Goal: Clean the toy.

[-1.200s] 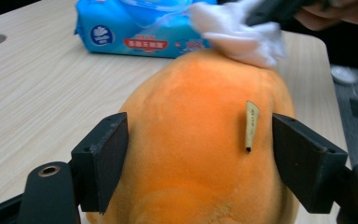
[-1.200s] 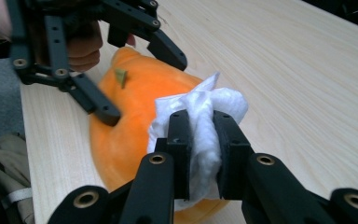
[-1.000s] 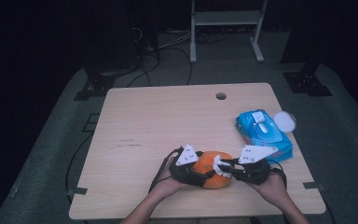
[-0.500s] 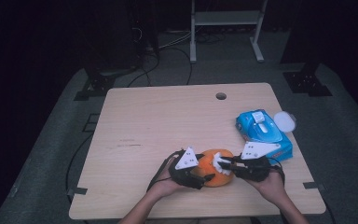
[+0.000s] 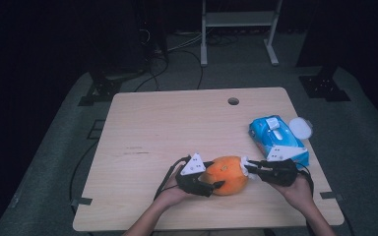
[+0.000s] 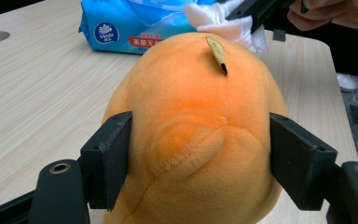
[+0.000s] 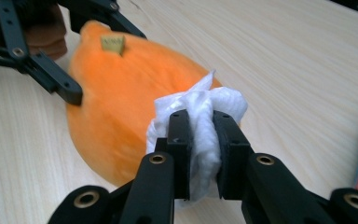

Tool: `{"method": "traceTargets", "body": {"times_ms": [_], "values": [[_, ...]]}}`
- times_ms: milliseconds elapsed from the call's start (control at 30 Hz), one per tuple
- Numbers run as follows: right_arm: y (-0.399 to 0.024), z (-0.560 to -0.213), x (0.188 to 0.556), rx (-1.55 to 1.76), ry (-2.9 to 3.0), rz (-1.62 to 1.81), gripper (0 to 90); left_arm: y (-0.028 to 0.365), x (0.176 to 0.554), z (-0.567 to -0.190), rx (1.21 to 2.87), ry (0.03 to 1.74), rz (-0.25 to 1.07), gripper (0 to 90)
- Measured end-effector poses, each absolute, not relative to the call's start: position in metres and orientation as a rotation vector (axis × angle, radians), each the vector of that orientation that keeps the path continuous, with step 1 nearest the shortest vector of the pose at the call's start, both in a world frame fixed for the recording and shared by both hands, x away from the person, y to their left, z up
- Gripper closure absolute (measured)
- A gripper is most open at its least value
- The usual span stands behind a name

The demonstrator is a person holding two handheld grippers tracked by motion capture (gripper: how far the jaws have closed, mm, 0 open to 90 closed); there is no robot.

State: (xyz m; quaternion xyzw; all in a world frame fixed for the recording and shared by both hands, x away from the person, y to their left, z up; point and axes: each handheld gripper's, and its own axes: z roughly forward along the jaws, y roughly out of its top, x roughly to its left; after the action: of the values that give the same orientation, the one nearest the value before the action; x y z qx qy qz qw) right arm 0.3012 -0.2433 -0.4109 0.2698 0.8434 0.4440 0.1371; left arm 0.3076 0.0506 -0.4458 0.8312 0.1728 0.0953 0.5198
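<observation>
An orange plush toy (image 5: 229,174) lies near the table's front edge, with a small tag on top (image 6: 216,49). My left gripper (image 5: 214,176) comes at it from the left. Its jaws have just been closing, and the pads (image 6: 114,158) now press into both sides of the plush (image 6: 196,140). My right gripper (image 5: 248,167) is shut on a bunched white tissue (image 7: 200,105). From the right, the tissue (image 5: 245,164) rests against the end of the plush (image 7: 121,93).
A blue pack of wet wipes (image 5: 275,137) lies at the right of the wooden table (image 5: 177,123), just behind my right hand. A round white lid (image 5: 301,128) sits beside it. A cable hole (image 5: 233,101) is near the far edge.
The left jaws have closed in on the plush. The right gripper has carried the tissue leftward and slightly down, up against the plush.
</observation>
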Motion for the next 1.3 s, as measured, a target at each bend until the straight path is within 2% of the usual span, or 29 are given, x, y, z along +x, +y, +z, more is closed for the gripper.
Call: {"method": "traceTargets", "body": {"times_ms": [233, 333, 400, 500, 567, 633, 733, 833, 1000, 1133, 1233, 1300], "values": [[-0.217, -0.398, 0.288, 0.661, 2.438, 1.325, 77.4, 0.047, 0.307, -0.446, 1.972, 0.459, 0.250, 27.1], [-0.203, -0.396, 0.284, 0.580, 2.458, 1.277, 77.3, 0.053, 0.309, -0.445, 1.967, 0.408, 0.210, 17.1], [-0.208, -0.397, 0.287, 0.596, 2.459, 1.298, 77.4, 0.059, 0.311, -0.446, 1.968, 0.362, 0.229, 12.9], [-0.218, -0.399, 0.292, 0.660, 2.454, 1.349, 77.3, 0.057, 0.314, -0.453, 1.969, 0.355, 0.196, 10.4], [-0.218, -0.399, 0.292, 0.659, 2.454, 1.353, 77.3, 0.054, 0.314, -0.455, 1.982, 0.346, 0.209, 10.5], [-0.212, -0.398, 0.290, 0.634, 2.448, 1.333, 77.3, 0.052, 0.307, -0.451, 1.994, 0.323, 0.296, 21.1], [-0.213, -0.393, 0.289, 0.642, 2.421, 1.363, 77.3, 0.054, 0.301, -0.434, 1.999, 0.312, 0.325, 26.3], [-0.216, -0.392, 0.290, 0.670, 2.413, 1.378, 77.3, 0.059, 0.297, -0.414, 2.015, 0.307, 0.282, 26.6], [-0.210, -0.405, 0.296, 0.698, 2.461, 1.354, 77.3, 0.061, 0.297, -0.409, 2.081, 0.343, 0.313, 28.3], [-0.205, -0.389, 0.285, 0.630, 2.410, 1.420, 77.3, 0.060, 0.297, -0.408, 2.078, 0.369, 0.305, 29.4], [-0.194, -0.380, 0.277, 0.558, 2.399, 1.452, 77.3, 0.048, 0.288, -0.407, 2.098, 0.299, 0.330, 28.8], [-0.188, -0.382, 0.277, 0.540, 2.417, 1.411, 77.3, 0.047, 0.286, -0.408, 2.110, 0.263, 0.374, 24.9]]}}
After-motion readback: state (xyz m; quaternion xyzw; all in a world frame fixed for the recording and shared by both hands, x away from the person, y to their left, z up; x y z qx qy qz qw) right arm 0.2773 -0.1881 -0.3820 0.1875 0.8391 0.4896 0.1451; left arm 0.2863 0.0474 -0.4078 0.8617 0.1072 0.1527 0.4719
